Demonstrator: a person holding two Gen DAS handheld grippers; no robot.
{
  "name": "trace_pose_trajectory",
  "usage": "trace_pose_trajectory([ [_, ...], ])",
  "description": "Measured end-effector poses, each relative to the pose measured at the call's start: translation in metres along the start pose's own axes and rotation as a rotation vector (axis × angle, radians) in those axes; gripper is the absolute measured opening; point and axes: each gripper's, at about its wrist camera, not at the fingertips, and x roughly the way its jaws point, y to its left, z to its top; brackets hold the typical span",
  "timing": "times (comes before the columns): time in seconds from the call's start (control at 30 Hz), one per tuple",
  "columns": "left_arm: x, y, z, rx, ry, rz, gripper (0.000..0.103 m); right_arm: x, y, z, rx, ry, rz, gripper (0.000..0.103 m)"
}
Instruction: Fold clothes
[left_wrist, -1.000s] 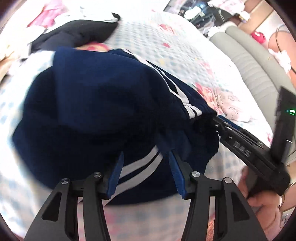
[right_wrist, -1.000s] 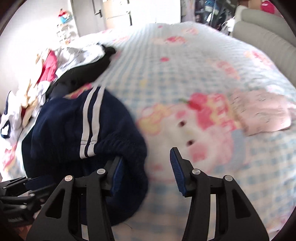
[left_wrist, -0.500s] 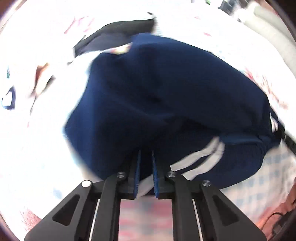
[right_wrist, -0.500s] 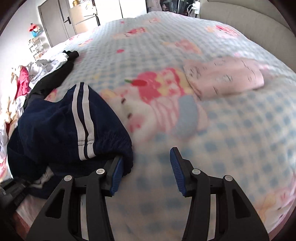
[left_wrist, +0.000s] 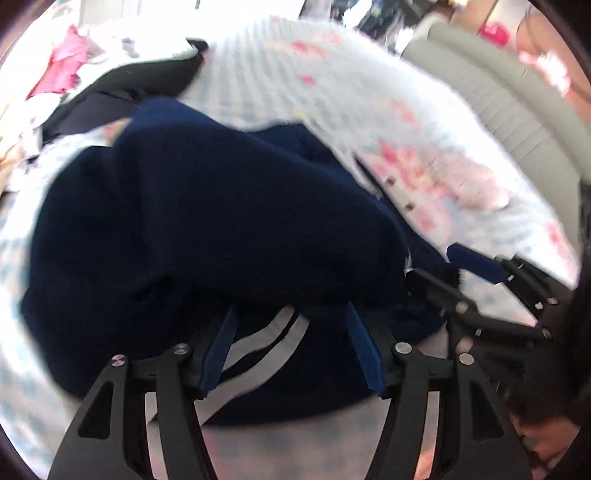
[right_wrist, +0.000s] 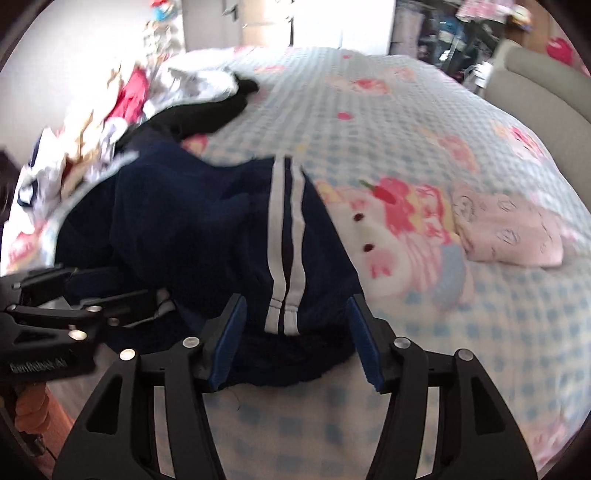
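Note:
A navy garment with two white stripes (left_wrist: 207, 236) lies bunched on the bed near its front edge; it also shows in the right wrist view (right_wrist: 207, 236). My left gripper (left_wrist: 291, 350) is open, its jaws astride the striped hem, gripping nothing. My right gripper (right_wrist: 293, 343) is open, its jaws astride the elastic waistband below the stripes. Each gripper shows in the other's view: the right gripper (left_wrist: 476, 280) at right, the left gripper (right_wrist: 85, 310) at left.
A folded pink garment (right_wrist: 509, 232) lies on the checked cartoon-print bedspread (right_wrist: 388, 122) to the right. A black garment (right_wrist: 199, 114) and a heap of mixed clothes (right_wrist: 92, 136) lie at the back left. A grey padded headboard (left_wrist: 517, 110) runs along the right.
My left gripper was shut on the navy fabric half a second ago and has opened. My right gripper has moved left over the waistband. The garment has shifted on the bed.

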Motion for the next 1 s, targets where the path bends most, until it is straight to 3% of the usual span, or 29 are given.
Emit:
trace_pose_trajectory([
  [0.07,0.016,0.002,0.002,-0.031,0.003,0.037,0.064,0.021,0.006,0.002,-0.077,0.079,-0.047,0.054],
  [0.17,0.022,0.007,0.000,-0.054,-0.013,0.057,0.065,0.044,0.005,0.002,-0.143,0.176,-0.044,0.055],
  [0.2,0.024,0.008,-0.001,-0.053,-0.016,0.069,0.063,0.044,0.004,0.002,-0.144,0.170,-0.047,0.055],
  [0.23,0.023,0.006,-0.003,-0.012,-0.011,0.105,0.053,0.045,0.003,0.002,-0.143,0.162,-0.051,0.055],
  [0.3,0.022,0.002,-0.006,0.065,-0.001,0.171,0.048,0.041,-0.003,0.003,-0.091,0.121,-0.062,0.052],
  [0.43,0.009,0.024,-0.011,0.045,0.057,0.183,0.037,0.029,-0.020,0.009,0.050,0.052,-0.140,0.048],
  [0.6,-0.020,0.063,-0.024,0.019,0.072,0.207,0.036,-0.012,-0.032,0.002,0.100,-0.017,-0.250,0.049],
  [0.7,-0.033,0.081,-0.023,-0.025,0.059,0.178,0.036,-0.022,-0.033,-0.008,0.119,0.004,-0.113,0.050],
  [0.83,-0.047,0.095,-0.017,-0.051,0.030,0.166,0.037,-0.026,-0.004,-0.012,0.007,-0.009,0.005,0.052],
  [0.97,-0.056,0.115,-0.021,-0.023,0.027,0.311,0.039,-0.023,0.026,-0.003,-0.083,-0.051,0.023,0.059],
  [1.0,-0.057,0.123,-0.023,-0.041,0.031,0.312,0.039,-0.020,0.029,0.000,-0.086,-0.047,0.028,0.059],
])
